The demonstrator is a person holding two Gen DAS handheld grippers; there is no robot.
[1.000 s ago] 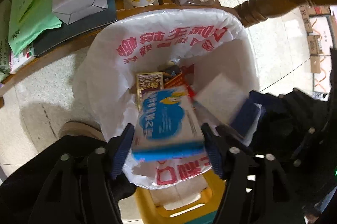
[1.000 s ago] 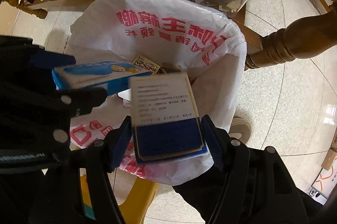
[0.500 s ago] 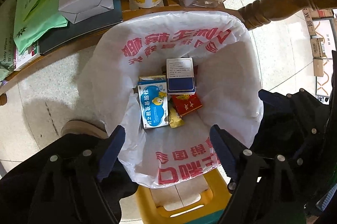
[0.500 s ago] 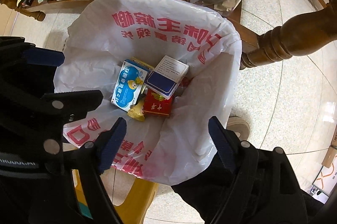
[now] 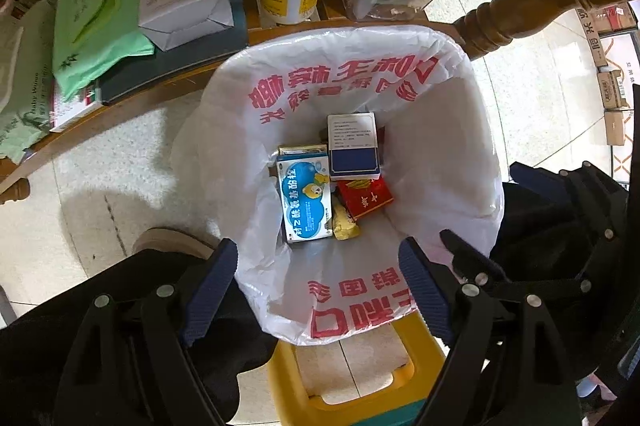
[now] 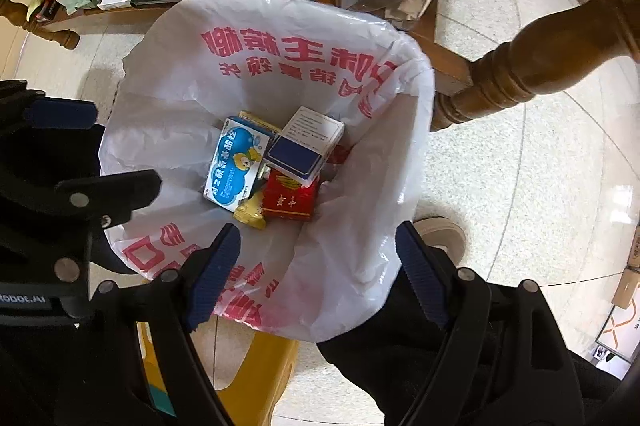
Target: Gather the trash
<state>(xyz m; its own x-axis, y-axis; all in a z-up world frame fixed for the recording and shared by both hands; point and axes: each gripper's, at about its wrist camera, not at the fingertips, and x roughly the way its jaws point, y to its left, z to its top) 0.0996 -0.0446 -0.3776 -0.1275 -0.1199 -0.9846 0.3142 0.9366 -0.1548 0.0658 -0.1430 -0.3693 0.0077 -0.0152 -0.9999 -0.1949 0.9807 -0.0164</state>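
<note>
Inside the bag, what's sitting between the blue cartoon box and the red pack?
A crumpled yellow wrapper, wedged between the blue box and the red pack at their near ends. Both wrist views show it, down in the bag.

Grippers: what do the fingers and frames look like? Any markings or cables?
Both the left gripper and right gripper have matte black linkage frames with silver rivets. The fingers carry ribbed navy-blue pads. No cables show. White mirrored lettering marks the left gripper's body in the right wrist view. Sleeves aren't visible.
</note>
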